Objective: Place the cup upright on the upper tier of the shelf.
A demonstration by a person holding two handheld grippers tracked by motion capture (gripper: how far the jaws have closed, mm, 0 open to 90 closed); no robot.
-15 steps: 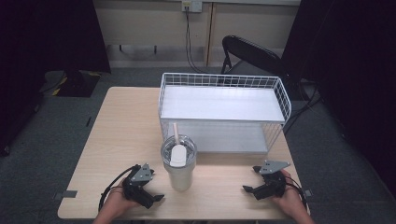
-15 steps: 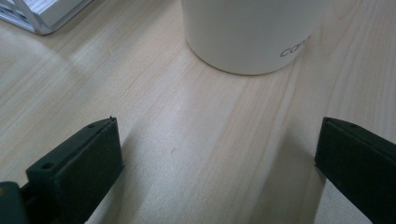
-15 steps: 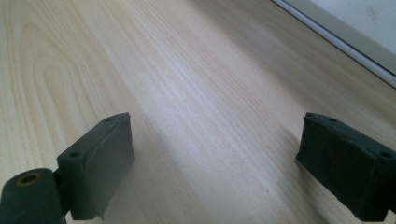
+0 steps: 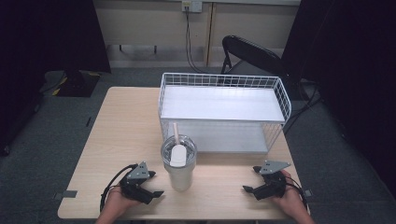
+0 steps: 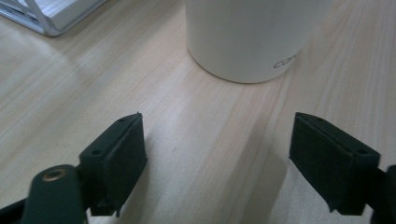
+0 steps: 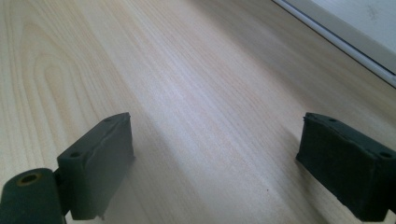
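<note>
A cream tumbler [image 4: 179, 161] with a clear lid and a straw stands upright near the front middle of the wooden table [image 4: 121, 135]. My left gripper [image 4: 156, 192] rests on the table just left of it, open and pointing at it; the left gripper view has the tumbler's base [image 5: 247, 39] a short way beyond the empty jaws [image 5: 217, 158]. My right gripper [image 4: 247, 189] lies open on the table at the front right, well apart from the tumbler, with only bare wood between its jaws [image 6: 215, 163].
A white wire basket [image 4: 223, 112] with a white floor takes up the back right of the table; its edge shows in both gripper views [image 5: 46, 18] [image 6: 345, 37]. A black chair [image 4: 252, 53] stands behind the table.
</note>
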